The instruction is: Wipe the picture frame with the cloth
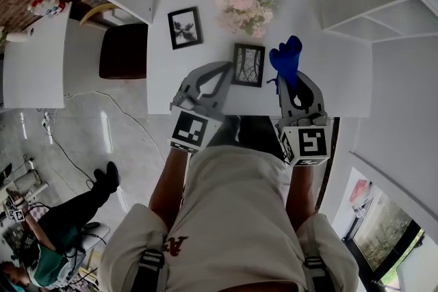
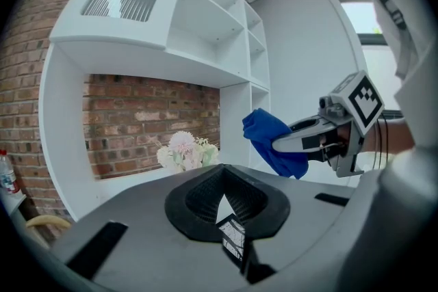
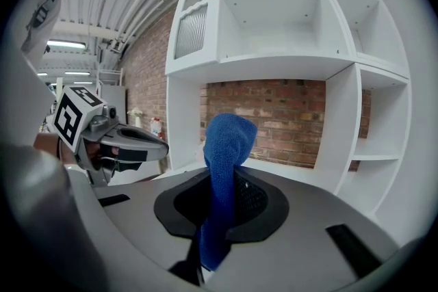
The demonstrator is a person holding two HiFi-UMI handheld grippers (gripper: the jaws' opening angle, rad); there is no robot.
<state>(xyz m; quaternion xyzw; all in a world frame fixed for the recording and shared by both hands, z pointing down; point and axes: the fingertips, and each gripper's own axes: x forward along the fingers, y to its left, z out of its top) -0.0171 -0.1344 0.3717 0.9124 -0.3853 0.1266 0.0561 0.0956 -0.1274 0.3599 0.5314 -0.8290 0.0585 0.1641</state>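
Near centre, the left tongs (image 1: 229,72) pinch the picture frame (image 1: 248,65) by its edge. Clamped on the cloth (image 1: 286,58), the right tongs (image 1: 292,81) sit just right of it.

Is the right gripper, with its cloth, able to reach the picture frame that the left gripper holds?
Probably yes. The right gripper holds the blue cloth just beside the picture frame, which the left gripper grips, and nothing stands between them in the head view.

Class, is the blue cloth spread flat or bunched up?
Bunched up: the cloth stands in a crumpled column pinched in the right gripper.
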